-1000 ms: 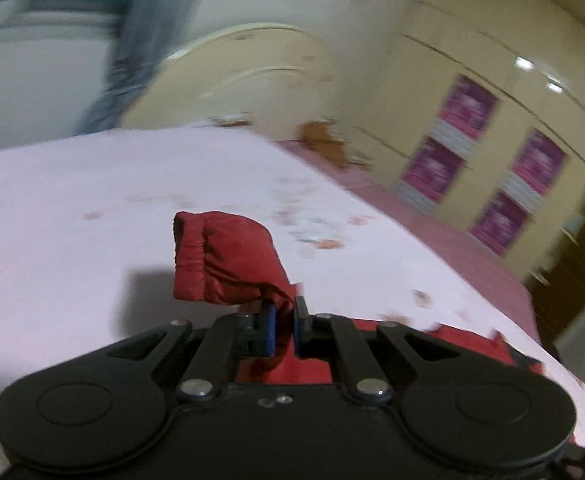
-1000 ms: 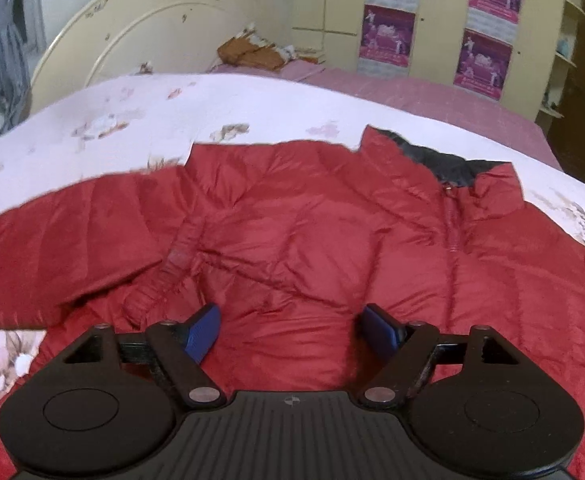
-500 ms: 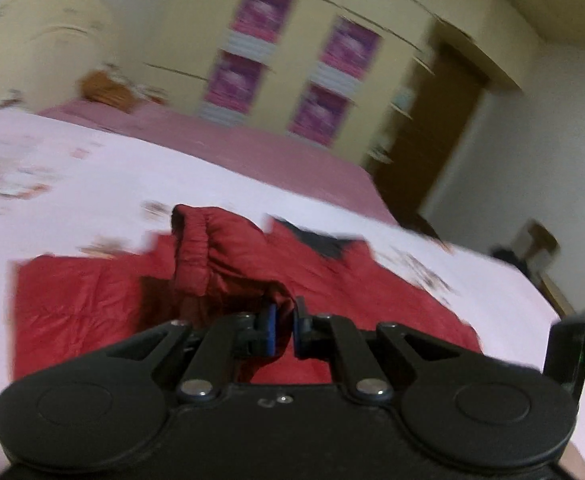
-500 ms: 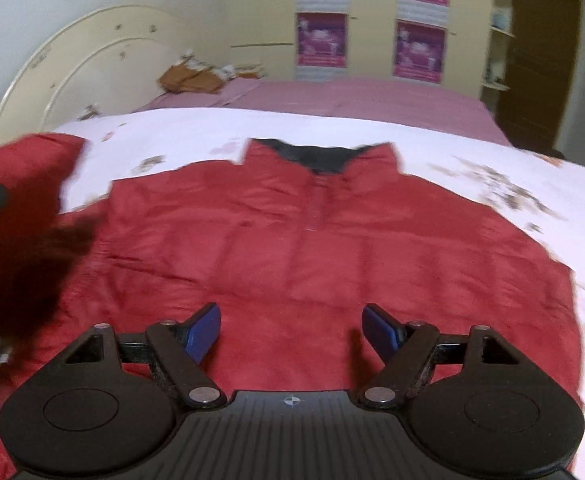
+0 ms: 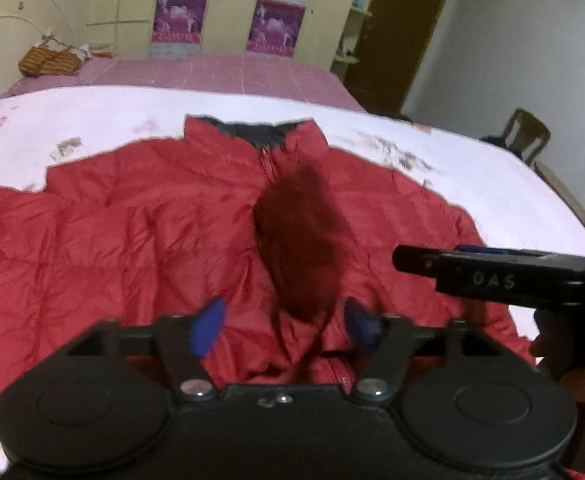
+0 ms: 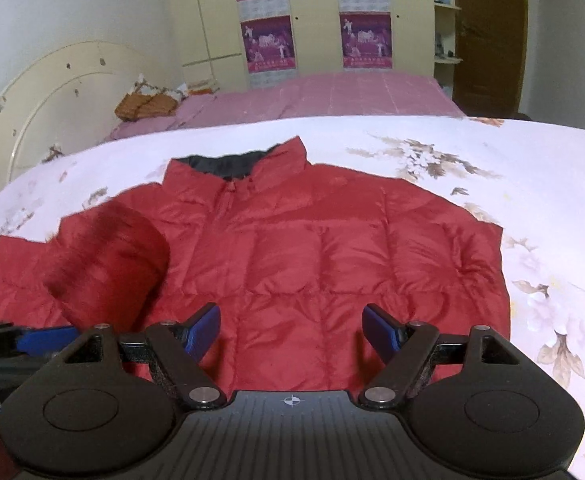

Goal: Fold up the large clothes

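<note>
- The left gripper (image 5: 284, 326) has just been opening: a second ago its blue pads were pinched on the cuff end of the sleeve, and now they stand apart with nothing pressed between them
- The sleeve (image 5: 300, 236) it let go shows as a dark, blurred red shape over the middle of the jacket's chest in the left wrist view, so it looks to be dropping or just landing; whether it already rests flat I cannot tell
- The view has swung from the bed's headboard side to the jacket's front, which fits the sleeve having been carried across the body
- For the task, I judge this the first sleeve fold delivered: one sleeve now lies inward over the front; the body and the other side are not yet folded
- The right gripper (image 6: 290, 330) hovers over the jacket's lower front with its jaws wide and empty, as they were a second ago; its side shows at the right edge of the left wrist view
- The red jacket (image 6: 332, 248) is a puffy, quilted piece lying front up, zipped, on the floral sheet of the bed (image 6: 512, 160), collar toward the far edge and hem toward the near edge
- Its dark collar lining (image 6: 224, 162) is open to view, the fabric is glossy and creased, and the right shoulder side lies fairly flat
</note>
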Tool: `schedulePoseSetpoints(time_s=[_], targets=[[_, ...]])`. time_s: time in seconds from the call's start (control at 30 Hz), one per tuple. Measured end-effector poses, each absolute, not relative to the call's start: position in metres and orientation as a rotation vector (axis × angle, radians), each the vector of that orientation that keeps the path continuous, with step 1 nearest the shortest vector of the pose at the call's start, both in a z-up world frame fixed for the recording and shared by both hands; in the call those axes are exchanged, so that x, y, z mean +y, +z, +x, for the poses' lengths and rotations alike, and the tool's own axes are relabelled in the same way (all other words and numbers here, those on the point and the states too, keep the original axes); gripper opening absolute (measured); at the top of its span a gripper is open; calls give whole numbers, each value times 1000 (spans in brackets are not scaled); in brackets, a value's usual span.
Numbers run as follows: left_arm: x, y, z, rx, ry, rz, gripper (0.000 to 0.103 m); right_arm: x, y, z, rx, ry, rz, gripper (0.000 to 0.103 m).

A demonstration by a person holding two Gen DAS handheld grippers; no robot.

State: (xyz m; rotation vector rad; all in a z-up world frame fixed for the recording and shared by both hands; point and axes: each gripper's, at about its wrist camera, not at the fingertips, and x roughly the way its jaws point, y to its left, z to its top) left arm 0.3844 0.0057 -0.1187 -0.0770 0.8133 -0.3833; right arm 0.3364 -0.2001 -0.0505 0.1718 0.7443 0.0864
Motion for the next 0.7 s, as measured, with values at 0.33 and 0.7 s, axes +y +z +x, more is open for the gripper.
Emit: schedulePoseSetpoints(time_s=[0.33,0.7], targets=[[87,-85,345,705,-139,-23,73,-180,-57,365,793,201,242,77],[161,-115,302,784,93,-63,72,-154,-77,376,869,288,236,38]])
